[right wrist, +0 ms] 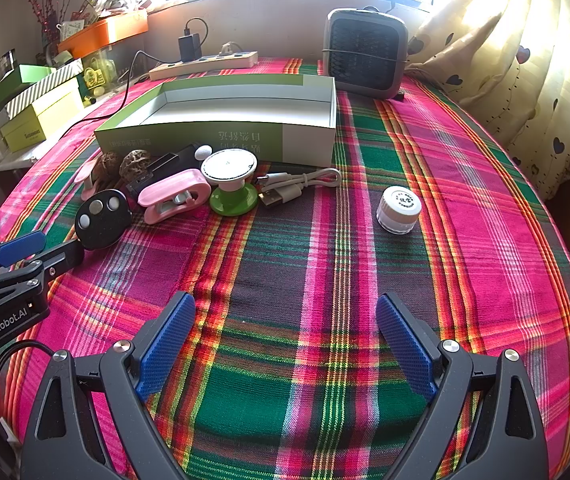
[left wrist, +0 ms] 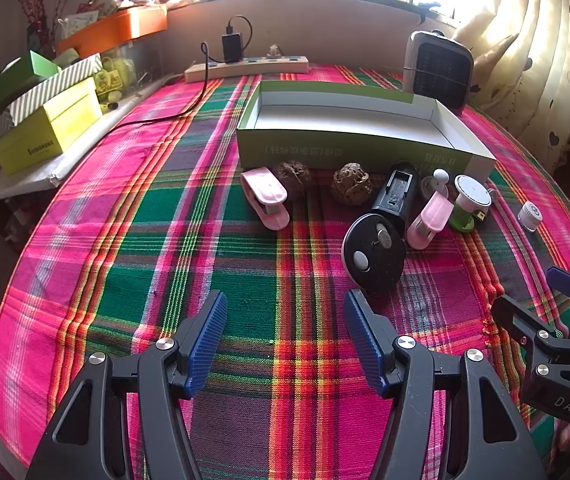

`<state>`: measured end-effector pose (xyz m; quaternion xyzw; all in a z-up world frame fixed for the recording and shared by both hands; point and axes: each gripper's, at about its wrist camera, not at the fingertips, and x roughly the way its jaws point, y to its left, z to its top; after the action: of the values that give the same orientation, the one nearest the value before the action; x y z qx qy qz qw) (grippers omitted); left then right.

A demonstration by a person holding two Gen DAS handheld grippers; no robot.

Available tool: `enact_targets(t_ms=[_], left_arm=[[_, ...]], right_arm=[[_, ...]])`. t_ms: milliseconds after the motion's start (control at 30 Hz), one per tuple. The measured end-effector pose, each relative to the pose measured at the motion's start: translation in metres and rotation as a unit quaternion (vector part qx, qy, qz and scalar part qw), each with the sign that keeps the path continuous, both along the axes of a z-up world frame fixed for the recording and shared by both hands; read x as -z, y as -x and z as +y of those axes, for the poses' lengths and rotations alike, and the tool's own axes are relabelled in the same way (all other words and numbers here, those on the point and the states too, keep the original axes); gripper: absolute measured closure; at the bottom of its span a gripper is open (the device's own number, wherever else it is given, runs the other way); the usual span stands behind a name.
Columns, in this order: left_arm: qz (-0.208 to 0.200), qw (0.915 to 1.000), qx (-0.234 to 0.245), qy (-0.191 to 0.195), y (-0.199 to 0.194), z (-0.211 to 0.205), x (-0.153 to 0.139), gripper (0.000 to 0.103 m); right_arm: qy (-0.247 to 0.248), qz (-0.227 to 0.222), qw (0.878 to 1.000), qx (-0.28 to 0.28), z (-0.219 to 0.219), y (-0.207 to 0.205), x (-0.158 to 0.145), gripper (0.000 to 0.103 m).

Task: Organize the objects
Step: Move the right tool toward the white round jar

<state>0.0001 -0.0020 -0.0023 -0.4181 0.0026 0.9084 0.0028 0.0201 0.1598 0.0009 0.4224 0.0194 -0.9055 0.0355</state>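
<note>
An open green and white box (left wrist: 349, 148) (right wrist: 221, 136) lies on the plaid cloth. Small things sit in front of it: two pink clips (left wrist: 267, 196) (left wrist: 429, 218) (right wrist: 173, 196), two walnuts (left wrist: 293, 174) (left wrist: 351, 184) (right wrist: 135, 164), a round black remote (left wrist: 373, 256) (right wrist: 103, 220), a long black device (left wrist: 395, 192), a green and white spool (left wrist: 469, 202) (right wrist: 229, 178), a white USB cable (right wrist: 297, 184) and a small white jar (left wrist: 529, 216) (right wrist: 399, 209). My left gripper (left wrist: 285, 344) is open, just short of the remote. My right gripper (right wrist: 285, 348) is open over bare cloth, short of the jar.
A grey heater (left wrist: 439, 70) (right wrist: 365, 54) and a power strip (left wrist: 247, 68) (right wrist: 205, 64) with a black charger stand behind the box. Stacked boxes (left wrist: 45, 120) (right wrist: 33, 116) fill a shelf at the left. A curtain (right wrist: 525, 60) hangs at the right.
</note>
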Motion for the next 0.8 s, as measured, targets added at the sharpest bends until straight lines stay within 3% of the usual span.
enact_targets(t_ms=[800], left_arm=[[-0.003, 0.9998, 0.018, 0.000, 0.0022, -0.0002, -0.0024, 0.043]], right_arm=[[0.002, -0.002, 1.000, -0.016, 0.0033, 0.0003, -0.0021, 0.011]])
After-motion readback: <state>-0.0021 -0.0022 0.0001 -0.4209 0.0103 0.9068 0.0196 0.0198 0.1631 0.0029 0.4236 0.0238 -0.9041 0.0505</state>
